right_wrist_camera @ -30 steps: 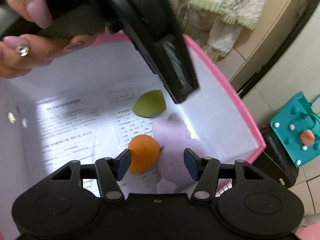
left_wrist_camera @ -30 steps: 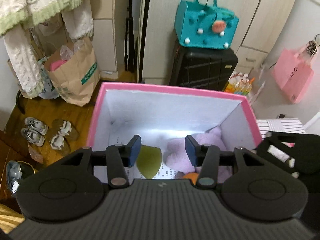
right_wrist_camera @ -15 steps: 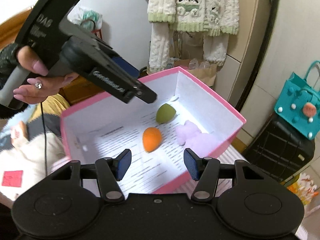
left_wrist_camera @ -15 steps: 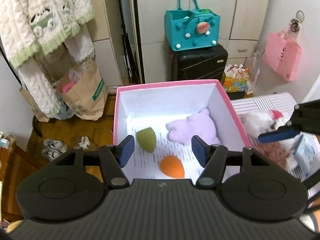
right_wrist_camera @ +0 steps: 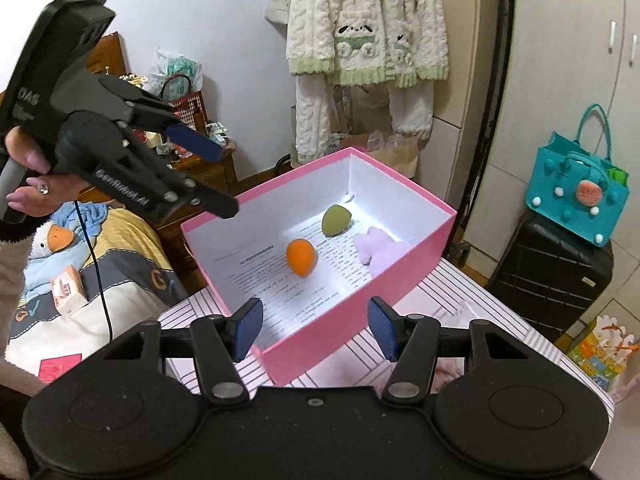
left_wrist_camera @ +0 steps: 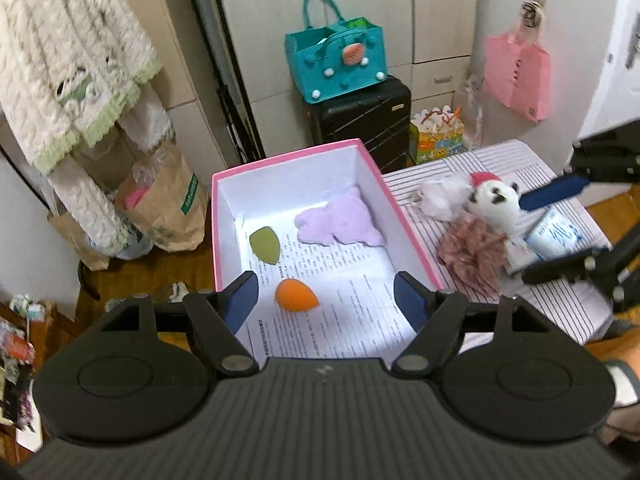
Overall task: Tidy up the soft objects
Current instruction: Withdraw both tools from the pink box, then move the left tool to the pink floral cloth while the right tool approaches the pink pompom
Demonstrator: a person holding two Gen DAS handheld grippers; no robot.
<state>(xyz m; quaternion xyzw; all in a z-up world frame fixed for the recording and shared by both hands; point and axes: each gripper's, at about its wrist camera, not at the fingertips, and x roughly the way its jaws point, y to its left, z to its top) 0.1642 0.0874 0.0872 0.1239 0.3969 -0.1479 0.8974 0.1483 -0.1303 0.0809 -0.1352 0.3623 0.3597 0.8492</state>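
Left wrist view — fluffy lilac plush (left_wrist_camera: 340,222) lies boxed; left hand-held gripper (left_wrist_camera: 326,300) opening, empty.

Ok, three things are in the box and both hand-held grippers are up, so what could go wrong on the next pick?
1. The panda, puff and white fluff lie bunched together beside the box, so one grab may drag a neighbour along.
2. The right hand-held gripper hangs right over that pile; the left hand-held gripper, empty with jaws opening, could clash with it there.
3. Loose fluff could tear or shed when pinched.
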